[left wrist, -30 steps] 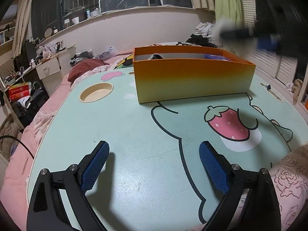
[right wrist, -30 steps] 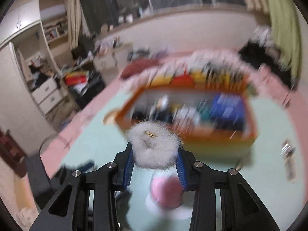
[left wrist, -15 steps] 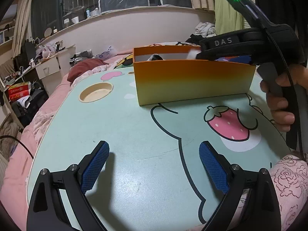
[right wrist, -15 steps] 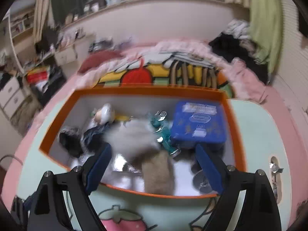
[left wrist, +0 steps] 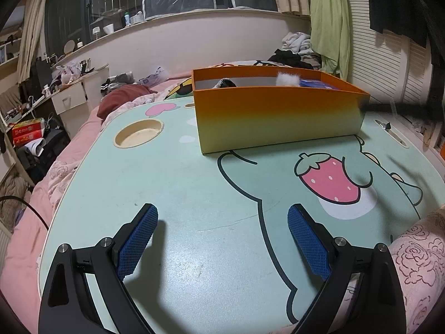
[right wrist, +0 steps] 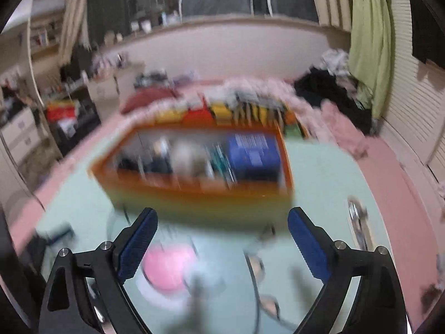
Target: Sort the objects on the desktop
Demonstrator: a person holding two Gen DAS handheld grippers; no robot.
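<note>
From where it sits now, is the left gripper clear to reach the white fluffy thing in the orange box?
Probably yes. The left gripper is open and empty, with bare table ahead. Only the orange box front wall blocks a straight path to the white fluffy thing, so it must go over the rim.

One orange box [left wrist: 278, 117] stood on one table [left wrist: 172, 183], one white fluffy item [left wrist: 287, 79] and one blue pack [right wrist: 254, 153] inside, one cup hole [left wrist: 139, 136], two grippers, one printed strawberry [left wrist: 328, 181].

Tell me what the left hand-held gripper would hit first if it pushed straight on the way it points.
Probably the bare tabletop: the left hand-held gripper tilts downward, jaws open and empty, with nothing lying ahead of it. The orange box sits farther on; depth is hard to judge.
</note>
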